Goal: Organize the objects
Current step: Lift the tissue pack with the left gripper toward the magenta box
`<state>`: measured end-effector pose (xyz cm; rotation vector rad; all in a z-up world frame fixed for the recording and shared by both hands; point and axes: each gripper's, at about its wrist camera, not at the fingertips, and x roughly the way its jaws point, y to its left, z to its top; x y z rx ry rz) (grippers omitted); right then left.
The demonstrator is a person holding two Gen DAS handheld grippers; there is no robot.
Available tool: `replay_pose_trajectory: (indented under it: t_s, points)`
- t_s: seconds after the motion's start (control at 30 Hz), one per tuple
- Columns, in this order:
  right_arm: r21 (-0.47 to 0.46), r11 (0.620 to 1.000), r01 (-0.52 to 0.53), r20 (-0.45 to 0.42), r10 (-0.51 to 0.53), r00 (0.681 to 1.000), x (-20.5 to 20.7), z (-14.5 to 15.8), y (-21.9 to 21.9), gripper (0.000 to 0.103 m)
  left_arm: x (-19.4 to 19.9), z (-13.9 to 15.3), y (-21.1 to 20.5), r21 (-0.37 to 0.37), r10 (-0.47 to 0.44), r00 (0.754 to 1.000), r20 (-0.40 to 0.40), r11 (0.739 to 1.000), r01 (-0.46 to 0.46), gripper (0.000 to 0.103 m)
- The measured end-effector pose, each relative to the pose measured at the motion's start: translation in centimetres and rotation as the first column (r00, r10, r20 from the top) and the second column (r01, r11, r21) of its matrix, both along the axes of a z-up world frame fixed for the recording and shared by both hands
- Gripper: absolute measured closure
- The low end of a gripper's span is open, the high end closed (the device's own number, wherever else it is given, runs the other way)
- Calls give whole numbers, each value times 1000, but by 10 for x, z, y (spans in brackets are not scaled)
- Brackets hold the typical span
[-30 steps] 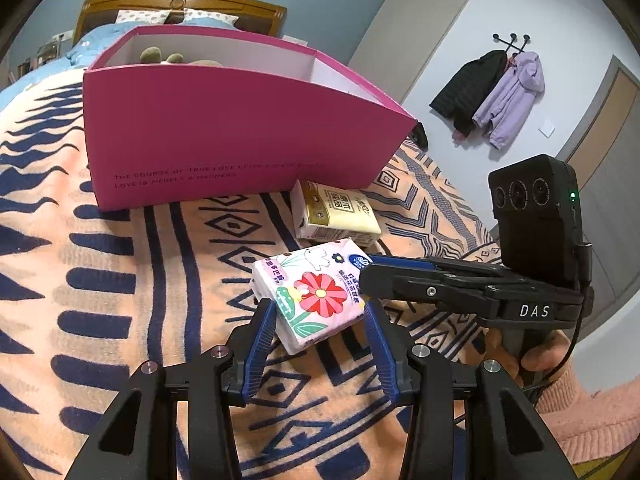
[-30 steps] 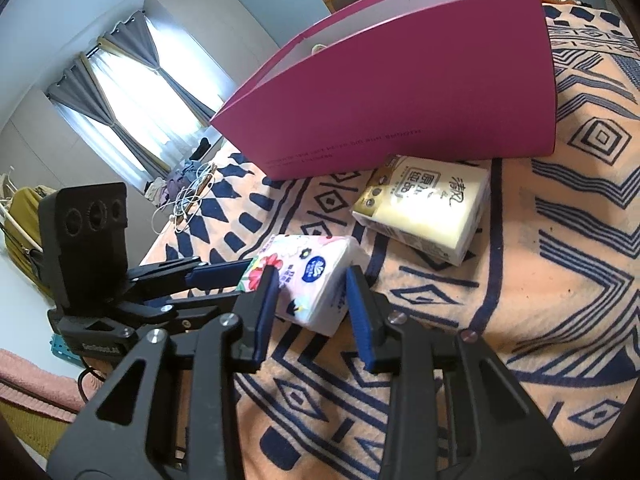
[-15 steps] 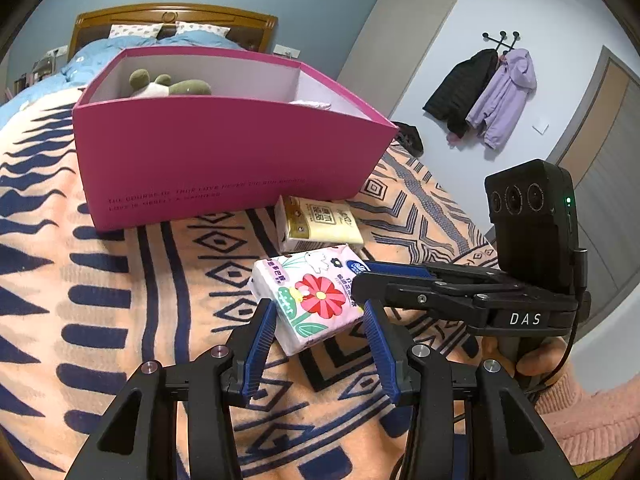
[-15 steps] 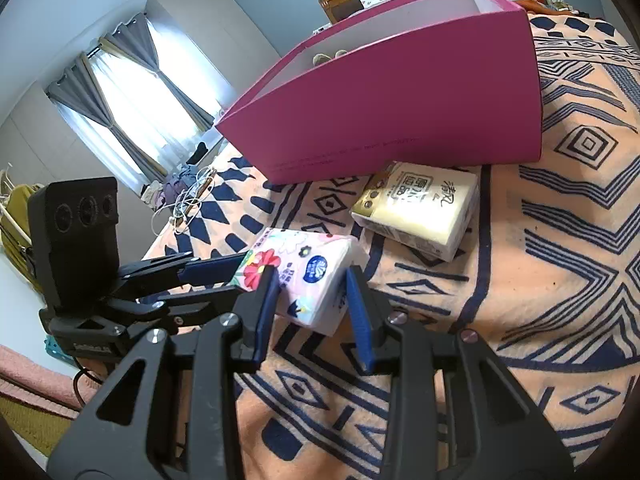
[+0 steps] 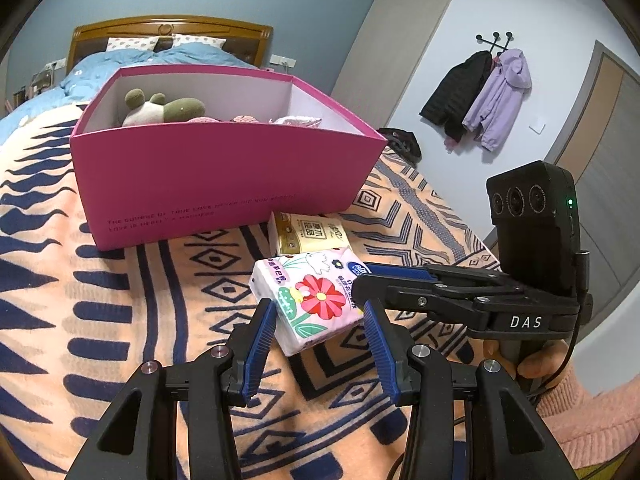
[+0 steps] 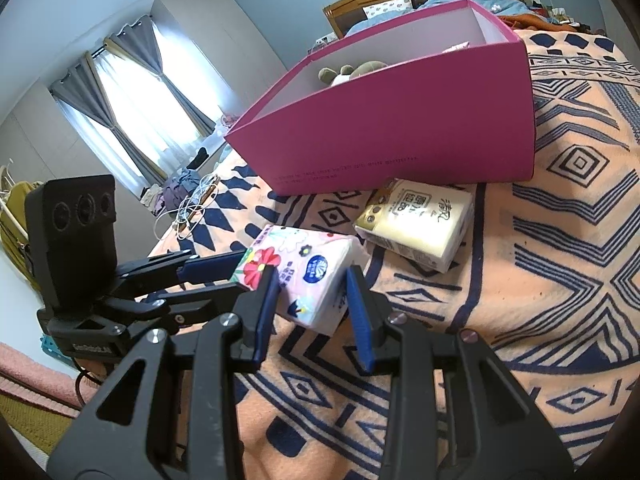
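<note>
A pink floral tissue pack (image 5: pixel 310 298) is held above the patterned blanket between both grippers. My left gripper (image 5: pixel 320 312) is shut on its near end. My right gripper (image 6: pixel 310 280) is shut on its other end, and it reaches in from the right in the left wrist view (image 5: pixel 396 280). The pack also shows in the right wrist view (image 6: pixel 308 270). A cream tissue pack (image 5: pixel 308 234) lies on the blanket in front of the open magenta box (image 5: pixel 208 172). The box holds a green and white plush toy (image 5: pixel 160 106) and some pink items.
The orange and navy blanket (image 5: pixel 100 300) covers the bed. A wooden headboard (image 5: pixel 172 30) and blue bedding lie behind the box. Jackets (image 5: pixel 480 96) hang on the far wall. Cables and clothes (image 6: pixel 188 200) lie at the bed's left edge by the curtained window.
Both grippers have risen together with the floral pack. The box interior and its plush toy have come into view. The cream pack has not moved.
</note>
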<state>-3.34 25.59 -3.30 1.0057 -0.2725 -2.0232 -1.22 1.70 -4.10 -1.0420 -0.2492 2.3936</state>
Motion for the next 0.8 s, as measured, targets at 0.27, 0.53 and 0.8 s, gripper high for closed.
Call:
replay_pose_trajectory:
  t_s: [0.27, 0.53, 0.8]
  points:
    - [-8, 1000, 10, -23, -10, 1000, 0, 5, 0, 65, -2, 6, 3, 5, -4, 1000, -12, 1000, 4, 57]
    - [-17, 1000, 23, -44, -23, 999, 1, 11, 3, 65, -5, 14, 7, 5, -11, 999, -33, 1000, 12, 57]
    - [-23, 999, 29, -59, -31, 998, -1, 17, 8, 65, -8, 20, 9, 3, -13, 999, -48, 1000, 13, 57]
